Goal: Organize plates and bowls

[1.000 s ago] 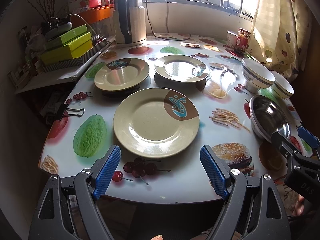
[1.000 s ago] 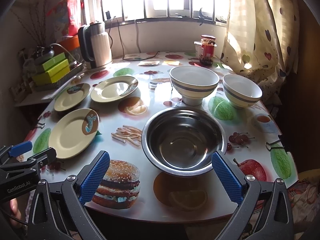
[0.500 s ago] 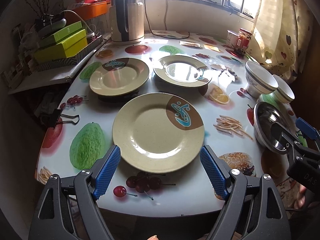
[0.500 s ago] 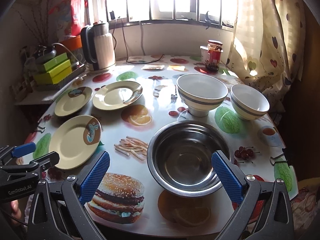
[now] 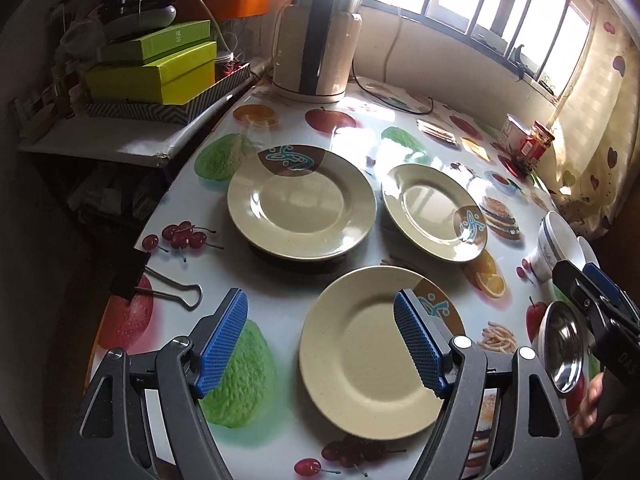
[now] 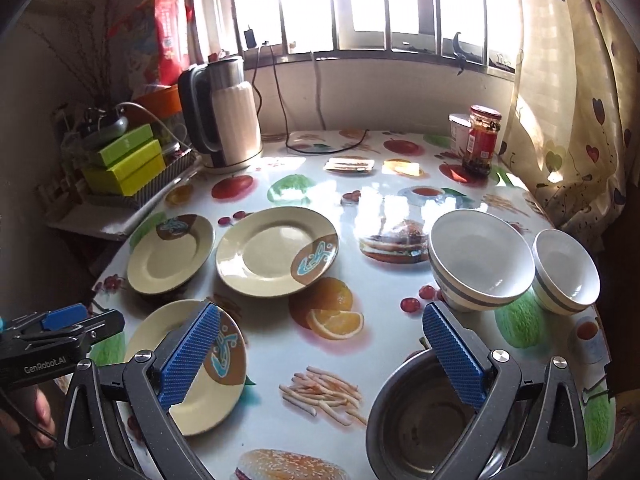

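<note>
I'm hovering left hand-held gripper [image 5: 320, 344] released over near plate [image 5: 360, 352] | right hand-held gripper [image 6: 324, 356] released above steel bowl [image 6: 416, 420]

Strong daylight from the barred window [image 6: 400, 4] at the back blows out the panes to white in both views and throws glare patches across the glossy desk [image 6: 372, 200] and sheen on the plates. Left side with the shelf [image 5: 100, 144] and the frame corners sit in deep shadow, while the curtain [image 6: 568, 120] on the right glows warm and backlit. Heavy fisheye bend curves the desk edge and window bars, dark vignette rings both pictures, and there is slight softness toward the rims and on the close tool parts at the bottom.
</note>
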Available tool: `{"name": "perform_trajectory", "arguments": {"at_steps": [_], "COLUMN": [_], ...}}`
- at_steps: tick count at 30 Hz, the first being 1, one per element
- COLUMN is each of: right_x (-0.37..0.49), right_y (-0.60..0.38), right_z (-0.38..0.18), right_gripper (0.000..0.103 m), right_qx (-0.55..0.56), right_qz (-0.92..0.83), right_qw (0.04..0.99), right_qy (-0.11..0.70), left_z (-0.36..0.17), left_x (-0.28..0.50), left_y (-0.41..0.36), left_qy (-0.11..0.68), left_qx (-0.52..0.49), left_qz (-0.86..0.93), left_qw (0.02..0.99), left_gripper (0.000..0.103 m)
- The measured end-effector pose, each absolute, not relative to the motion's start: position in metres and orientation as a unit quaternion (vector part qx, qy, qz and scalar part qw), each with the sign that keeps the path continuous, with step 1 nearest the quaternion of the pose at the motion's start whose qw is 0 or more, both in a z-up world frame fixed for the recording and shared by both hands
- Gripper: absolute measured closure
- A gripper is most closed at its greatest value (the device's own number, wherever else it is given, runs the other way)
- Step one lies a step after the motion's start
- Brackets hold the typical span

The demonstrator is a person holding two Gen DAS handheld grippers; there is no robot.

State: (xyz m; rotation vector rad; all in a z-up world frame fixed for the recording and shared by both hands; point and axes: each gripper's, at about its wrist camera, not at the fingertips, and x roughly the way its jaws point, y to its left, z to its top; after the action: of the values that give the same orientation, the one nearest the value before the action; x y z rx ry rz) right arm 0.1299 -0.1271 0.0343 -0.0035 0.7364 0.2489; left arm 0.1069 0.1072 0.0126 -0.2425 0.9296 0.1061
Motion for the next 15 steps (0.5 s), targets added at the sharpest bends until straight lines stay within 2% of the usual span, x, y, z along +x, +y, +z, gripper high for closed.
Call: {"name": "perform_trajectory", "arguments": {"at_steps": [2, 9, 13, 15], "right_x": [0.142, 0.191, 0.219, 0.232], "right_y": [-0.114, -0.060, -0.039, -0.030], "right_z": [0.039, 0.042, 0.036, 0.029], "right_gripper": [0.004, 0.023, 0.029, 0.042], "right_qx": [0.004, -0.007, 0.000, 0.006], "right_qz": [0.135, 0.188, 0.211, 0.220], "right_qw": [0.925, 0.913, 0.901, 0.891], "right_qy": [0.355, 0.363, 0.379, 0.396], "left_z": [0.015, 0.008, -0.001, -0.007], "left_x": [0.114, 0.137, 0.148, 0.154], "left_y": [0.120, 0.163, 0.179, 0.185], "left_qy": [0.446, 0.451, 0.454, 0.456], "left_qx": [-0.119, -0.153, -0.166, -0.168], "left_qz": [0.066, 0.080, 0.091, 0.091], "left_qw": [0.885, 0.876, 0.871, 0.869], "left_gripper": [0.029, 0.045, 0.052, 0.054]}}
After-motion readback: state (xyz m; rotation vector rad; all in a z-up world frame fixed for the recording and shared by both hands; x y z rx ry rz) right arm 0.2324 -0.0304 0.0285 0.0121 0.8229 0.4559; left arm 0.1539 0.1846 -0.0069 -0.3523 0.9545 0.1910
